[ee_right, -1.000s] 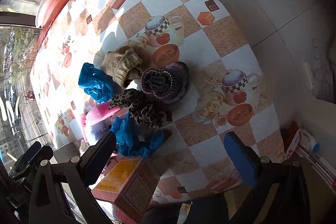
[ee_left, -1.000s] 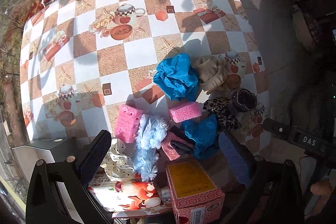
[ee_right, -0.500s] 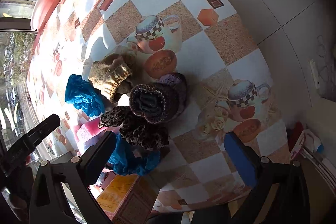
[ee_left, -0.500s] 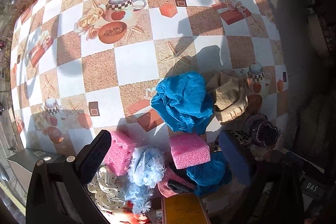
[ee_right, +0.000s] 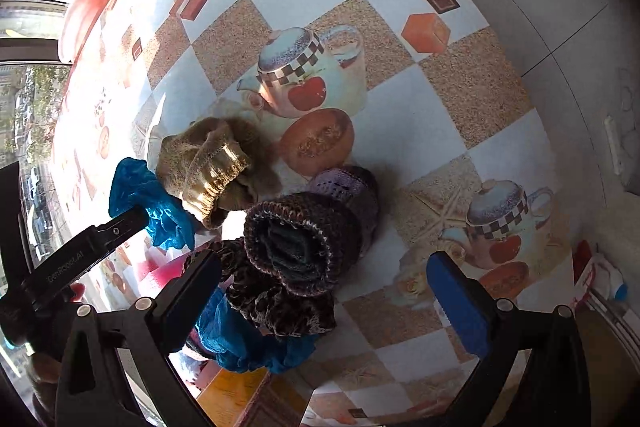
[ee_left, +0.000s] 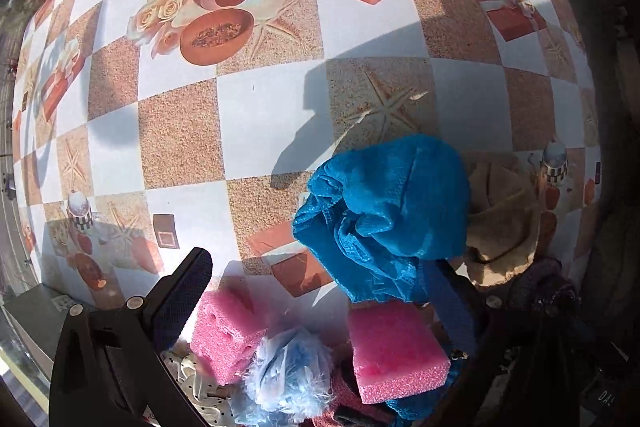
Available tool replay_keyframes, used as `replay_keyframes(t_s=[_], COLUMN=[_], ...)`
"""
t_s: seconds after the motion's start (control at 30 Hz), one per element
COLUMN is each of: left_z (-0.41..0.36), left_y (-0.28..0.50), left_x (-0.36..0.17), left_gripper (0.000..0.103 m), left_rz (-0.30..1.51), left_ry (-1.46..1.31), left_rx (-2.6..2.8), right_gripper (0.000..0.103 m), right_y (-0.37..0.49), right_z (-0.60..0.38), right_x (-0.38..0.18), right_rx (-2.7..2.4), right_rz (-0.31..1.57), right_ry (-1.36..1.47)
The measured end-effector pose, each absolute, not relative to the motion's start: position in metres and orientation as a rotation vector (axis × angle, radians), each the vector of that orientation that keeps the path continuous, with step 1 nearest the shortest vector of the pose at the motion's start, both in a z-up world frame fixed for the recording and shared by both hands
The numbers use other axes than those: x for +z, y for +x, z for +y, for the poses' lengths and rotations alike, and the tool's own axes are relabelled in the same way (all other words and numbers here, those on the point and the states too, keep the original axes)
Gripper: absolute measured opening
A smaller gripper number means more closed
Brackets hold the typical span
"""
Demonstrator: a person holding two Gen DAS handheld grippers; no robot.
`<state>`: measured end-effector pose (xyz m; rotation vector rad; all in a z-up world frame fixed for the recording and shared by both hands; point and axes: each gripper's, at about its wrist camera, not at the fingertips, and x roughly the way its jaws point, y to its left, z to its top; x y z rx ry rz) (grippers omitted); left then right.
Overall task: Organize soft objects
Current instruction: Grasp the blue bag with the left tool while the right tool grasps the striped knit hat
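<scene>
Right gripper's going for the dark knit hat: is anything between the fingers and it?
Nothing visible. The right gripper is open, and the dark knit hat lies between its fingers on top of the pile, with the leopard-print cloth underneath.

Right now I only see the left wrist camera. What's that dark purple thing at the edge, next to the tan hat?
Observer: It's a dark knitted hat, rolled up, with its opening facing the right wrist camera. It lies right beside the tan hat.
Operator: Is anything hiding near it?
Observer: Yes. A leopard-print cloth lies against its near side, on top of a blue cloth.
Operator: Is the other hand-held gripper holding something?
Observer: No. The right hand-held gripper is open and empty, just in front of the knitted hat.
</scene>
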<state>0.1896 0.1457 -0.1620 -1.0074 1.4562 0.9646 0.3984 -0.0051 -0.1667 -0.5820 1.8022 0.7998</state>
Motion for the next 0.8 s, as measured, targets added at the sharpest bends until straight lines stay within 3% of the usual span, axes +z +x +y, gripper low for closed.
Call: replay_keyframes(t_s=[0.13,0.4,0.8], left_z=[0.157,0.162,0.169], left_y=[0.167,0.166,0.193], left_x=[-0.169,-0.140,-0.198], left_gripper=[0.102,0.102,0.102], left_rz=[1.490,1.362,1.415], left_ry=[-0.970,-0.981,-1.009], left_rx=[1.042,0.962,0.915], right_gripper=[0.103,0.103,0.103], right_y=[0.405,0.433,0.393], right_z=[-0.004,-0.012,0.001], right_x=[-0.183,-0.173,-0.198], right_rx=[0.750,0.770,0.820], right_rz=[1.772,1.748,1.698], right_ry=[-0.659,-0.579,-0.754])
